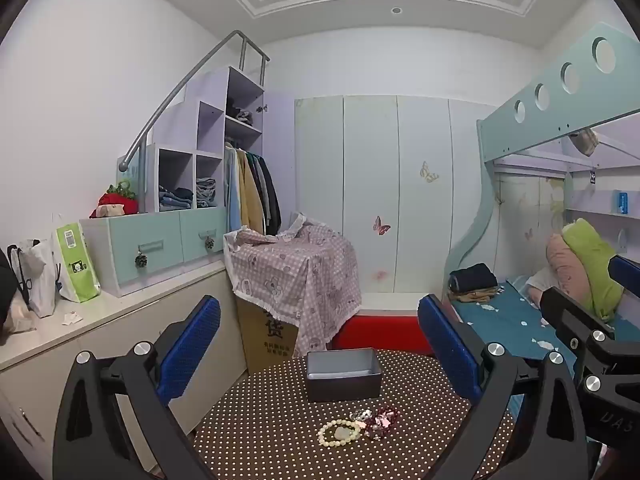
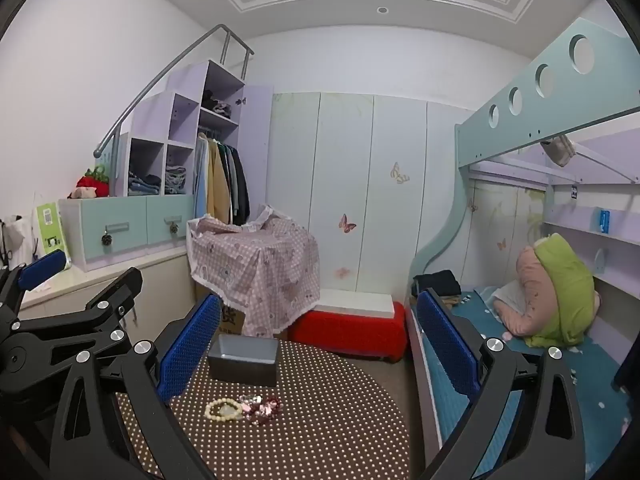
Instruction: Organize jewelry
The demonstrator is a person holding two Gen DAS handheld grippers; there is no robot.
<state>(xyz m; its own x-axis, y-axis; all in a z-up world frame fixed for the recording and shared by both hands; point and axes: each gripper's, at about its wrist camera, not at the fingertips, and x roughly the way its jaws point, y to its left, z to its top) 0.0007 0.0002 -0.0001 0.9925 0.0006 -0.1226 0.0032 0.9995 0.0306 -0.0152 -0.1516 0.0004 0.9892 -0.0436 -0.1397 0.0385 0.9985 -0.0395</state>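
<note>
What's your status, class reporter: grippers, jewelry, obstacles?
Left gripper open, right gripper open, both empty. Bracelets lie loose on the dotted table; grey box behind them, nothing visible inside. Nothing between.

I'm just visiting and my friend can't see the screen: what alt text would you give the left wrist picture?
An open left gripper hovers above a round dotted table holding a cream bead bracelet, a dark red bracelet beside it, and an empty grey box behind them. A bedroom with wardrobe and bunk bed lies beyond.
</note>
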